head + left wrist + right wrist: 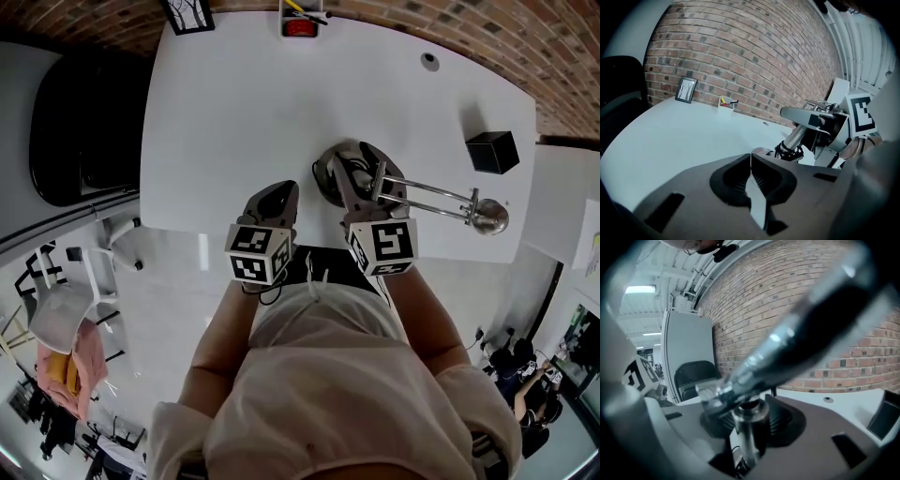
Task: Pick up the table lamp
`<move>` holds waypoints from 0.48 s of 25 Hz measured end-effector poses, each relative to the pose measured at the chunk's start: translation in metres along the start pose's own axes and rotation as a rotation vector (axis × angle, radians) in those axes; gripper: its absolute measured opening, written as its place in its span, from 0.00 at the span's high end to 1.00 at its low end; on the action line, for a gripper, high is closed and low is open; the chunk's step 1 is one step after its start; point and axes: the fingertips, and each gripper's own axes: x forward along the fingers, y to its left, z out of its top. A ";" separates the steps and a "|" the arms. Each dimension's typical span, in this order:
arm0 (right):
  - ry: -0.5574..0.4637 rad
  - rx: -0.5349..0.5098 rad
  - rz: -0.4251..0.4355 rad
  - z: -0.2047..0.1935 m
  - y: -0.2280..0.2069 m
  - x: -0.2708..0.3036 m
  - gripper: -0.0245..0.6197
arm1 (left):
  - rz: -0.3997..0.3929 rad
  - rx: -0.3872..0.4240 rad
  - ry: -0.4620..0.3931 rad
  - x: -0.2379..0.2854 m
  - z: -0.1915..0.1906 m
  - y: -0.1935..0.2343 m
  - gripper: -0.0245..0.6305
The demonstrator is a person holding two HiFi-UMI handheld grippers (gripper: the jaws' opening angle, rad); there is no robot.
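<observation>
1. Step in hand: this looks like the grab itself, with no lift so far. The table lamp (427, 195) stands on the white table (244, 103) close to the near edge. Its round base (328, 175) sits flat, and the long arm runs off to the right to the shiny head (488, 217).
2. The right gripper (752, 408) has its jaws spread around the lamp's upright post (747, 439), one ribbed pad on each side. As far as I can see the pads aren't biting down, so I'd call it released but lined up, not a real grip.
3. The left gripper (751, 159) is clenched with nothing in it, jaws fully together. It hangs over the near edge of the table, just left of the lamp base.
4. Next move, my guess: squeeze the right jaws firmly onto the post, then lift straight up.
5. Watch out: all that arm and head hanging off to the right should make the lamp lopsided, so it may want to swing or twist in the pads. A low, tight grip on the post would help, and the empty left gripper is close enough to steady it.
6. There's what looks like a dark cord (790, 151) bunched at the foot of the post, which might drag on the way up.
</observation>
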 end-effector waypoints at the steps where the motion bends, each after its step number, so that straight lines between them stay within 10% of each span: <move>1: -0.002 -0.009 -0.017 0.001 -0.002 0.000 0.76 | -0.001 -0.003 0.008 0.002 -0.003 0.000 0.93; 12: -0.011 0.010 -0.012 0.005 -0.010 -0.005 0.87 | -0.057 -0.022 0.106 0.029 -0.035 -0.010 0.93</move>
